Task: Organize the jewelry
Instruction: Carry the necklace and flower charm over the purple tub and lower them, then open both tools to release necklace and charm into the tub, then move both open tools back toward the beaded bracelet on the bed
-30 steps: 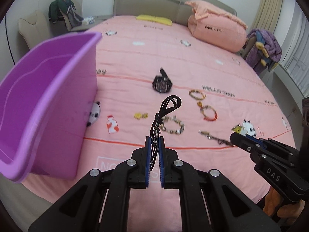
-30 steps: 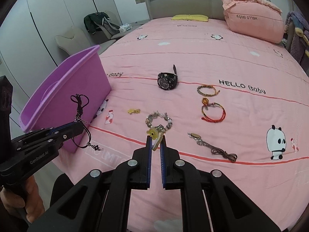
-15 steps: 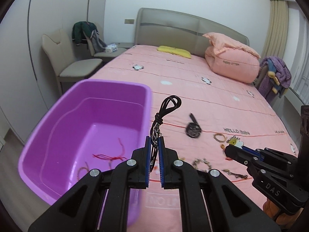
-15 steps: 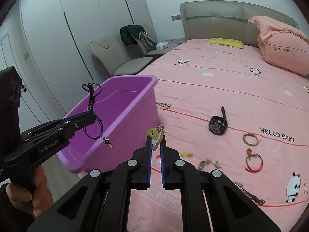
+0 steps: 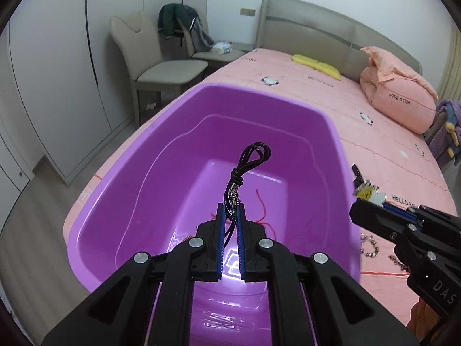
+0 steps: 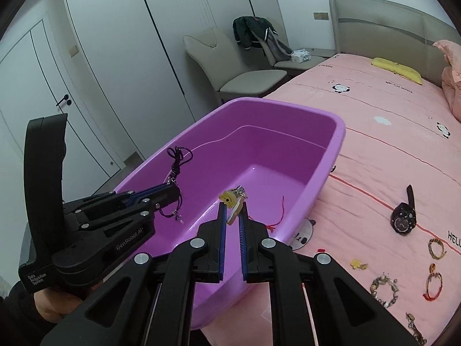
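A purple plastic tub stands on the pink bed. My left gripper is shut on a black cord necklace and holds it over the tub's inside. My right gripper is shut on a yellow smiley-face charm and holds it over the tub near its right wall. A red string lies on the tub's floor.
On the bed to the right of the tub lie a black watch, a small yellow charm, a silver bead bracelet, a red cord bracelet and a gold bracelet. A beige chair and wardrobe doors stand to the left.
Both grippers have swung left from over the bed's jewelry to over the purple tub. Each still holds its piece.
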Demonstrator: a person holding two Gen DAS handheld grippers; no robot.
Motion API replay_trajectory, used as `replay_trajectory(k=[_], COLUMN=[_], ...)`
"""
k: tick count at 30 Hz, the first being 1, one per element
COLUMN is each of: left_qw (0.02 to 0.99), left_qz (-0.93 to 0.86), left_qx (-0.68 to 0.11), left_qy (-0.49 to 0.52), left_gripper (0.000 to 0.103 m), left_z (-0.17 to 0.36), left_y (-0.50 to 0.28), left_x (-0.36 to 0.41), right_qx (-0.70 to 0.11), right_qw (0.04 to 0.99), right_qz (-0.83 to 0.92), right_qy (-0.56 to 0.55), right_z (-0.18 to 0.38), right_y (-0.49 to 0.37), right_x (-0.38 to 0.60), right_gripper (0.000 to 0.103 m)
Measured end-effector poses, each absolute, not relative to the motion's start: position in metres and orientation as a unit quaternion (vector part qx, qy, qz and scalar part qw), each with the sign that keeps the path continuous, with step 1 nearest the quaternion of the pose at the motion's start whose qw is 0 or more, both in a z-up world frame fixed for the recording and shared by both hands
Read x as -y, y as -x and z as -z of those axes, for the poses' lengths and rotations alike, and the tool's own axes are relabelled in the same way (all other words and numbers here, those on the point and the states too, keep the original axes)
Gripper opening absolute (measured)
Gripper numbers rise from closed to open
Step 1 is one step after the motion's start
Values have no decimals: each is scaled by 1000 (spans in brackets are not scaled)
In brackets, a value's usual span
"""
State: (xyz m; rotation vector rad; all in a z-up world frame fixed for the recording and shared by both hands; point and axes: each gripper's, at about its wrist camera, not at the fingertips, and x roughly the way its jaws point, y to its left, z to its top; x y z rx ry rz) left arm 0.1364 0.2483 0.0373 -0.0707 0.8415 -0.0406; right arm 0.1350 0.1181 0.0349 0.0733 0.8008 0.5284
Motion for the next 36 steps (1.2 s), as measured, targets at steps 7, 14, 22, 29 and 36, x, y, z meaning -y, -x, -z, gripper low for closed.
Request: replay_trajectory(k=[7,14,22,29,36], left_qw=[900,883,903,900,898], left_qz=[10,-11,-50,-67,-68], left_qx=[-434,-467,-425,-428,-433], left_qy=[39,39,36,45,43], left_gripper=[8,11,82,91,94], left_z=[-20,-5,-20,-25,-26], left_y=[-150,-158,-139,-133,-130], left_x=[-260,-260,-268,-268,-263], right_qx=[-416,-442,-412,-411,-416], right_qw=[875,866,887,888,887], right_qz=[-248,-233,-209,-203,-202], right_qy=[-14,2,13,3,-4], right_z=[-20,-8,-18,-19,-18], right_y=[-157,-167,-161,-157,-149], right_x=[-140,-148,-132,-118,-110], right_gripper=[8,19,52,53,54])
